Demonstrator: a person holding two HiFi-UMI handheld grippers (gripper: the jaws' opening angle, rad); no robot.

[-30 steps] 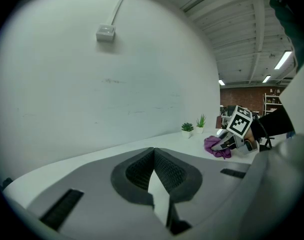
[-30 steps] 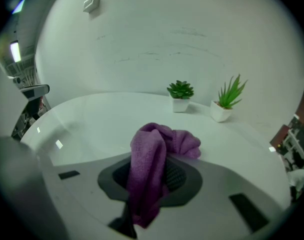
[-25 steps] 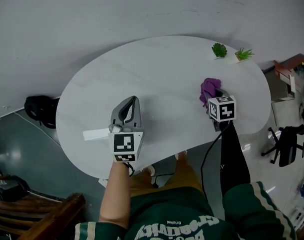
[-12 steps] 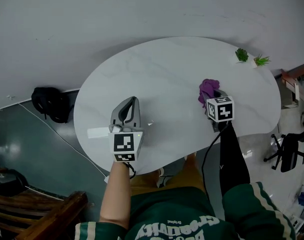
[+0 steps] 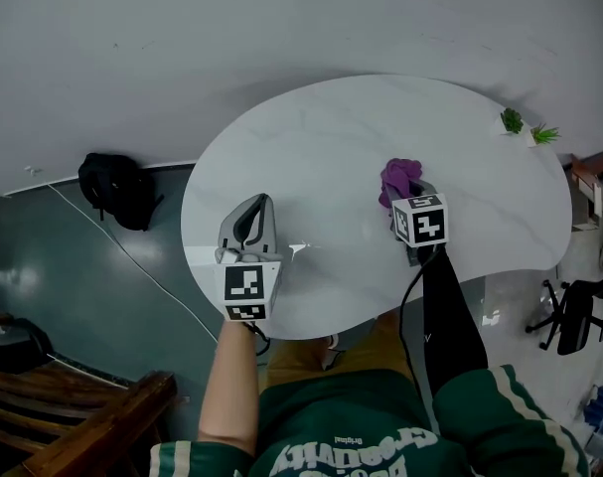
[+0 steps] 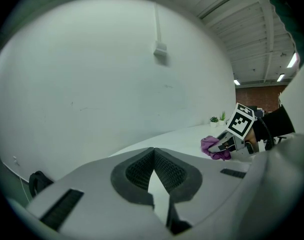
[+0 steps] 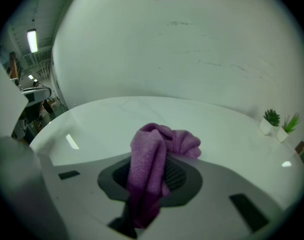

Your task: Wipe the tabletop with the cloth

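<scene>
A purple cloth (image 5: 397, 179) (image 7: 157, 159) is clamped in my right gripper (image 5: 405, 195), shut on it, its loose end bunched on the white oval tabletop (image 5: 331, 147) near the table's middle right. In the left gripper view the cloth (image 6: 215, 147) and the right gripper's marker cube show at the right. My left gripper (image 5: 252, 218) (image 6: 154, 156) hovers over the table's left front part, jaws shut with nothing between them.
Two small potted plants (image 5: 525, 129) (image 7: 278, 123) stand at the table's far right edge. A black backpack (image 5: 119, 191) lies on the floor left of the table. A wooden chair (image 5: 73, 420) is at the lower left, an office chair (image 5: 572, 313) at the right.
My right gripper has slid the cloth leftward across the tabletop. The head view has shifted, so the table sits further right in frame. The left gripper holds its pose.
</scene>
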